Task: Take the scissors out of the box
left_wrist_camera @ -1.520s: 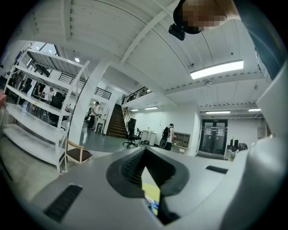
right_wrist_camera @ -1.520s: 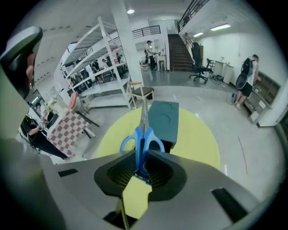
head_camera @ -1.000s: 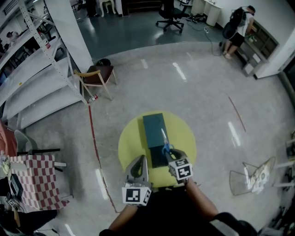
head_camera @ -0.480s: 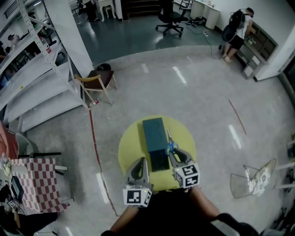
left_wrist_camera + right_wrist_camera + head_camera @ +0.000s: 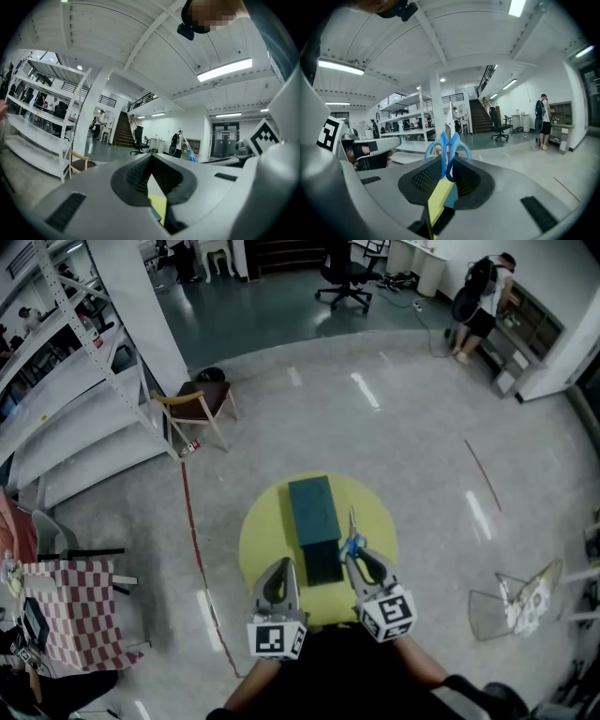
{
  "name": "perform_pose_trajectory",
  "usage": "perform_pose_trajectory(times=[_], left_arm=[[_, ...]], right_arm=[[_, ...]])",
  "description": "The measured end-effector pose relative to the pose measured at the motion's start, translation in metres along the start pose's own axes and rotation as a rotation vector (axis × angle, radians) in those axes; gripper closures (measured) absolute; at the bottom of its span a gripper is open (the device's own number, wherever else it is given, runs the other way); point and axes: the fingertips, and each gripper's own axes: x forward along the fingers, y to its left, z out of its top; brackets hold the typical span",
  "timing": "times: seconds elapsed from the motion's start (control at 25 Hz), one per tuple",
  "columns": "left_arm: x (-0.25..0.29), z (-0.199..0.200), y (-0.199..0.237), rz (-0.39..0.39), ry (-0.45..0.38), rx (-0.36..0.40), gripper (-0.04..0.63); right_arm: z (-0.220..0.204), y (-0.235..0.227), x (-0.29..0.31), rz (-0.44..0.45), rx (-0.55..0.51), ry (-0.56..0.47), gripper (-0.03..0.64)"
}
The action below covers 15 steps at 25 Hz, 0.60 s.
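Note:
The blue-handled scissors (image 5: 352,540) are clamped by their handles in my right gripper (image 5: 355,556), which is shut on them. They hang above the round yellow table (image 5: 267,540), just right of the dark teal box (image 5: 314,517), blades pointing away from me. In the right gripper view the blue handle loops (image 5: 446,149) stick up between the jaws, and the silver blades rise beyond them. My left gripper (image 5: 280,567) hovers over the table's near edge, left of the box. Its jaws meet at the tips (image 5: 150,157) with nothing between them.
A wooden chair (image 5: 199,399) and white metal shelving (image 5: 66,381) stand to the far left. A checkered table (image 5: 70,610) is at the near left, a wire rack (image 5: 516,596) at the right. A person (image 5: 483,292) stands far off by an office chair (image 5: 347,277).
My right gripper has risen with the scissors and drifted right, off the box. The blades have swung from leaning over the box to pointing away. The left gripper has stayed put.

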Motion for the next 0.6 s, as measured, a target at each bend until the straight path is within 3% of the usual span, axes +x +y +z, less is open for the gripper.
perform_pose_trajectory(times=[0.2,0.6], left_arm=[[-0.002,-0.004,-0.002,0.001,0.003,0.014,0.597],[-0.001,-0.009,-0.005,-0.002,0.021,0.004,0.597]], right_arm=[[0.012,0.014,-0.016,0.027,-0.008,-0.057,0.545],[0.005,0.015,-0.021,0.029,0.0,-0.047,0.545]])
